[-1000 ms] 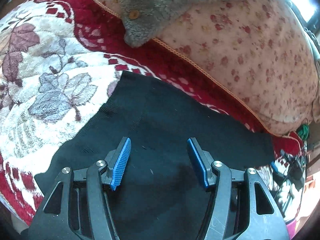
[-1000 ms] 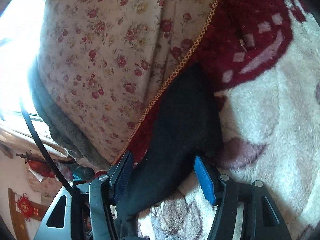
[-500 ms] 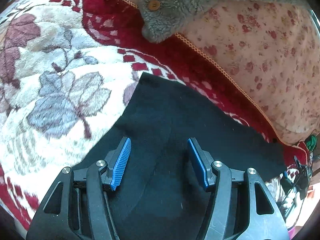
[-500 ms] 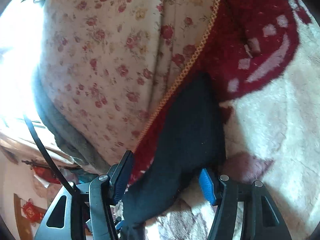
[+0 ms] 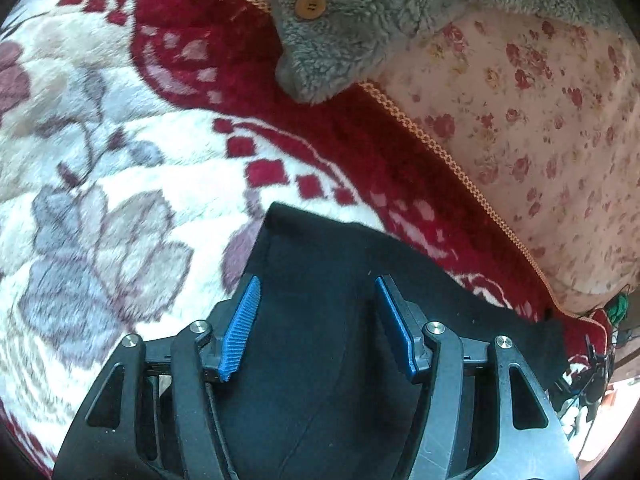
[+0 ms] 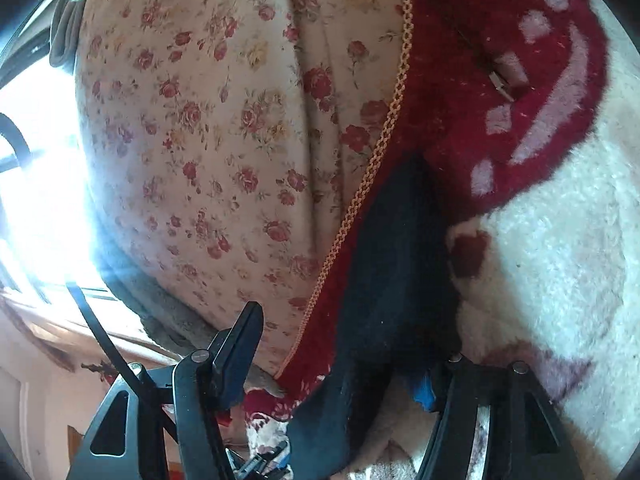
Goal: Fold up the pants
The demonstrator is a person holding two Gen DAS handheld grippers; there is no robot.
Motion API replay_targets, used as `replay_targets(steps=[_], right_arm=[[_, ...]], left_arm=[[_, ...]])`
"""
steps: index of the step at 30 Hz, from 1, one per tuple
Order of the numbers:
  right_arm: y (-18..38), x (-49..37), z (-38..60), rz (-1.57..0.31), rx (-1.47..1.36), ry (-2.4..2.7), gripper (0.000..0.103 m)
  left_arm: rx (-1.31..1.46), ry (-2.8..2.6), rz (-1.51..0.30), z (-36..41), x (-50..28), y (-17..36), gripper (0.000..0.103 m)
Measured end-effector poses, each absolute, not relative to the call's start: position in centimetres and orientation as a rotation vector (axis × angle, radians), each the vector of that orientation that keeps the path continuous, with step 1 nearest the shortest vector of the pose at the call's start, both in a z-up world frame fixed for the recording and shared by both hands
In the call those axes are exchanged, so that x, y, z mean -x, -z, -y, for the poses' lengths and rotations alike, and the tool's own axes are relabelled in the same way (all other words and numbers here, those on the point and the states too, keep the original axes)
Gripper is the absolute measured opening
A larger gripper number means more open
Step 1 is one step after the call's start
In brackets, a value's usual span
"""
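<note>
Black pants [image 5: 332,320] spread flat on floral blanket [image 5: 100,184], long axis running from 10 toward 4 o'clock. Left claw [image 5: 318,320] wide open above the corner at 12 o'clock, gripping nothing. Right claw [image 6: 344,364] wide, straddling the far end; grip uncertain. Grey fleece [image 5: 360,28] and flowered pillow [image 5: 540,140] beyond.

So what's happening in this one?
A person with a gripper in each hand is working on black pants spread on a floral blanket. The left gripper hangs over the pants near one corner, jaws open, nothing pinched. The right gripper is low at the pants' edge, cloth between its fingers, one pad hidden under the fabric; whether it grips is unclear. A flowered pillow and a grey fleece garment lie beside them. No fold is visible yet.
</note>
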State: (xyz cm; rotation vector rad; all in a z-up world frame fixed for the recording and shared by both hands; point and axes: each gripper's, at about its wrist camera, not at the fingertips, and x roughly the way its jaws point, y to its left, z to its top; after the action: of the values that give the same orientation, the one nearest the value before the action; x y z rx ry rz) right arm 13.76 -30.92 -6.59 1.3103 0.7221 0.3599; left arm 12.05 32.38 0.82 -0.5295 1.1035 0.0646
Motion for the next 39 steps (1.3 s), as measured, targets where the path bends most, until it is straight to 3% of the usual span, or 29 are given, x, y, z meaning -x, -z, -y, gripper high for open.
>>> replay_targets(steps=[9,11,12,15,16,21,32,39], right_arm=[[7.1,-15.1,31.7,-0.671,-1.340,-0.351,0.062],[7.0,-15.5,31.8,-0.662,-1.318,-0.363,0.054],[7.1,-15.5,32.0,-0.646,-1.302,-0.355,0.045],[7.8,-15.0,32.8,-0.590,-1.349,-0.340,0.028],[8.1,-14.6,33.2,-0.557,-1.383,-0.346,0.026],[6.3,-13.5,33.4,-0.498,-1.336,-0.412,0.020],[-0.7,-8.3,33.3,-0.372,-1.228,-0.640,0.020],[-1.7,-1.5,32.6,-0.389,-1.173,-0.739,0.020]], left_arm=[[0.444,-0.056,-1.125,-31.1,-14.4,-0.4,0.063],[0.395,-0.042,-1.116,-30.5,-14.6,-0.5,0.048],[0.367,-0.038,-1.113,-30.2,-14.7,-0.6,0.029],[0.326,-0.020,-1.092,-29.5,-14.7,-0.8,0.014],[0.320,-0.016,-1.075,-29.3,-14.4,-1.0,0.012],[0.346,0.052,-0.979,-29.4,-12.5,-3.7,0.009],[0.403,0.268,-0.829,-29.2,-5.7,-8.9,0.008],[0.388,0.352,-0.791,-29.0,1.3,-8.7,0.008]])
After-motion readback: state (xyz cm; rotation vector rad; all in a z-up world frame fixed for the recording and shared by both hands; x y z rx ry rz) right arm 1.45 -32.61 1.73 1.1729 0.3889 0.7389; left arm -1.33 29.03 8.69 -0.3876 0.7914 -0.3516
